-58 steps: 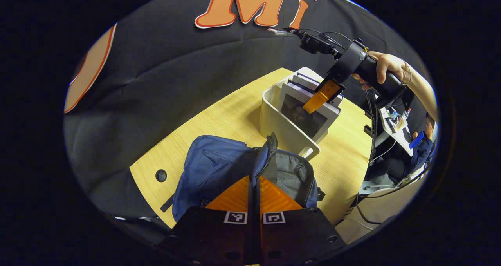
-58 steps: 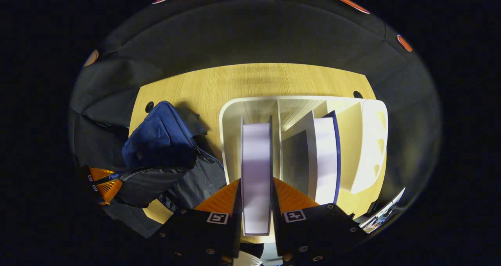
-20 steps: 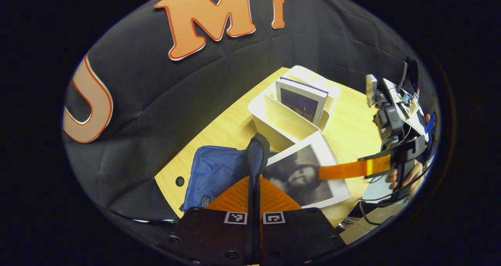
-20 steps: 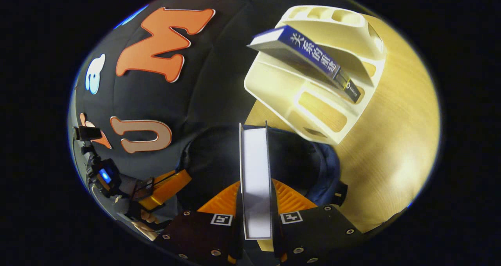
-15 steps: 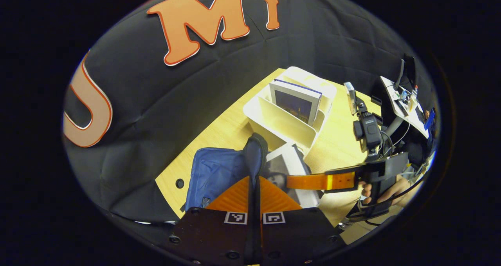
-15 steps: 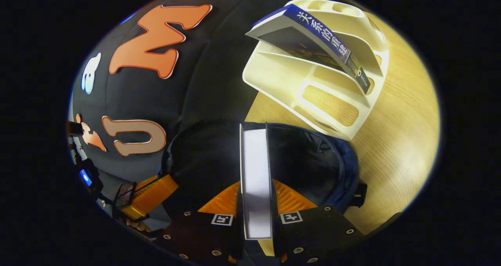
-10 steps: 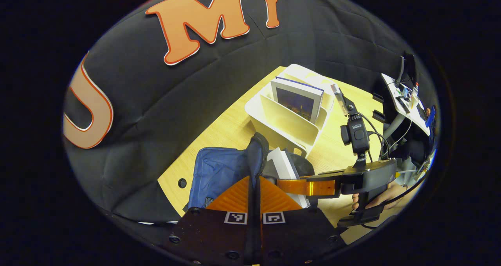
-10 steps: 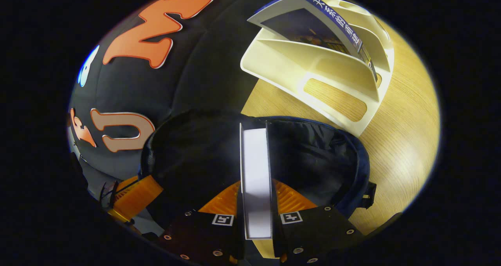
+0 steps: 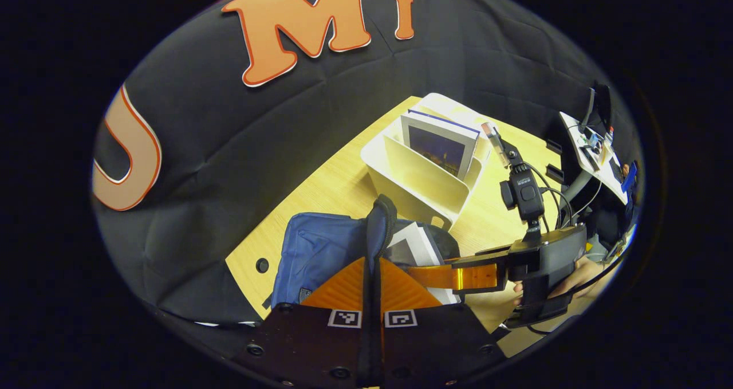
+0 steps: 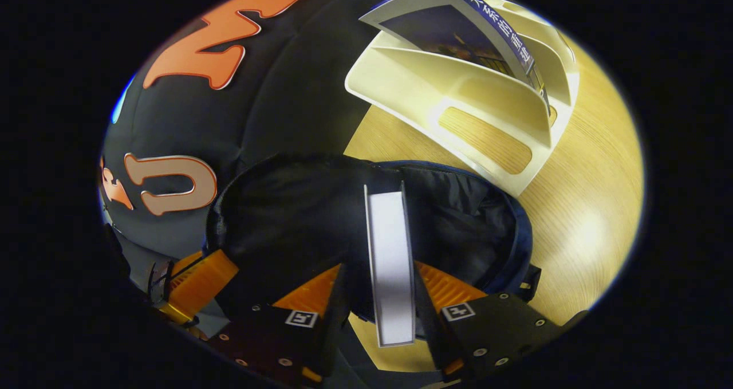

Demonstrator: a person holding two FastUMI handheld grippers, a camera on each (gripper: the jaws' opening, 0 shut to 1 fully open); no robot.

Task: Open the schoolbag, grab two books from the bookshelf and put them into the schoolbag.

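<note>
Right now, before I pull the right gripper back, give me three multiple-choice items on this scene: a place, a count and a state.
1. Where is the white-edged book?
A) in the open mouth of the blue fabric schoolbag
B) in a slot of the rack
C) flat on the wooden table

2. How many books stand in the cream plastic bookshelf?
A) none
B) one
C) three

3. How do the fingers of the right gripper stand?
A) clamped on the book
B) spread, with a gap beside the book
C) shut on nothing

Answers: 1 A, the bag's dark lining surrounds the book. 2 B, a single blue-spined book leans there. 3 B, dark lining shows between one finger and the book.
</note>
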